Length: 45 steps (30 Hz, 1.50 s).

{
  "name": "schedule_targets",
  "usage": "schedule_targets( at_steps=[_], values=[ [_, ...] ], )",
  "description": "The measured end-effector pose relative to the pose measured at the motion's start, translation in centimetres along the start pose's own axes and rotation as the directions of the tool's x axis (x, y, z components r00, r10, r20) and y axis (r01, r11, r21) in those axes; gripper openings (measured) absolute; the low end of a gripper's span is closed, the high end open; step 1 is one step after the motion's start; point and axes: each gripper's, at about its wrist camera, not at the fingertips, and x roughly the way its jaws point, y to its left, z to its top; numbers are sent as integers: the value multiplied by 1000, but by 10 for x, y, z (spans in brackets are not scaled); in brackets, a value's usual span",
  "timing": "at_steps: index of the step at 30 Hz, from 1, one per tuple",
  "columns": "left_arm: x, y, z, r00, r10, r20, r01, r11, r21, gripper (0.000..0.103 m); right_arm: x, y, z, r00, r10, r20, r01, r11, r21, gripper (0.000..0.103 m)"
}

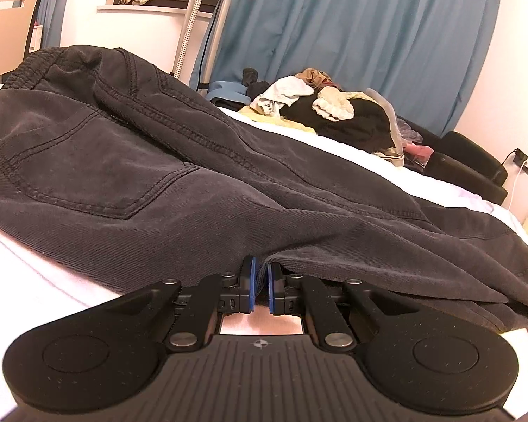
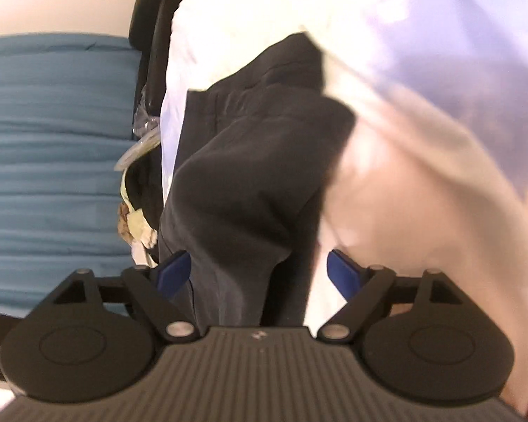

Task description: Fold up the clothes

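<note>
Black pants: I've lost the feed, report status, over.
Left gripper shut on black pants edge, low on the white bed. Right gripper open, pants fabric between its fingers. Unfolded laundry pile beyond, not in the way.

one pair of dark trousers (image 1: 193, 161) with one back pocket (image 1: 88, 161) showing, one heap of mixed clothes (image 1: 334, 112), two grippers (image 1: 260, 277) (image 2: 260, 274), one white bed (image 1: 387, 165), one blue curtain (image 1: 369, 35), one chair (image 1: 7, 31)

left gripper (image 1: 260, 286) sits low and level, its blue-padded fingers (image 1: 250, 281) nearly together; right gripper (image 2: 258, 277) is rolled sideways, fingers (image 2: 174, 276) spread wide.
</note>
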Motion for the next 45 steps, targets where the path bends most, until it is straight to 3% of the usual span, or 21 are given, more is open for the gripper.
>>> schedule_targets(
  at_steps=[4,7,10,11,14,17,22,23,26,28,30,35,38,42,45],
  values=[
    [0,0,0,1000,-3,0,3,1000,-4,9,-1,-4,12,997,-10,71,9,1000,18,84],
    [-2,1,1,1000,-11,6,11,1000,-12,9,4,-1,22,992,4,129,-5,1000,7,71],
    [-5,1,2,1000,-20,19,21,1000,-21,8,15,8,35,986,33,166,-27,999,-38,35],
    [-6,2,2,999,-23,23,24,999,-23,8,16,10,37,987,41,153,-32,998,-60,9],
    [-8,2,3,999,-33,36,34,999,-32,8,6,24,38,980,92,178,-65,986,-153,7],
    [-15,5,10,996,-52,67,55,998,-34,7,-3,52,40,963,161,216,-91,948,-305,6],
    [-27,11,22,984,-121,130,131,989,-74,7,24,132,56,968,157,198,-53,893,-447,5],
    [-28,13,25,981,-133,140,146,986,-87,6,27,152,58,964,185,192,-72,874,-481,4],
    [-34,23,28,977,-145,154,164,979,-122,5,9,212,48,896,416,158,-220,723,-655,2],
    [-35,25,28,978,-147,147,167,977,-132,4,5,221,48,883,443,152,-222,682,-697,2],
    [-34,25,26,980,-147,131,164,978,-131,4,10,205,58,905,392,164,-182,708,-682,2],
    [-32,23,22,985,-147,90,158,979,-130,4,31,101,92,967,162,198,-27,834,-552,2],
    [-31,22,20,987,-147,65,154,979,-130,4,37,44,104,981,26,192,66,889,-453,2],
    [-30,22,17,989,-147,36,150,980,-131,4,48,61,101,980,26,199,76,871,-486,2],
    [-24,30,25,986,-153,59,161,974,-162,4,61,116,91,979,82,184,33,836,-548,2]
  ],
)
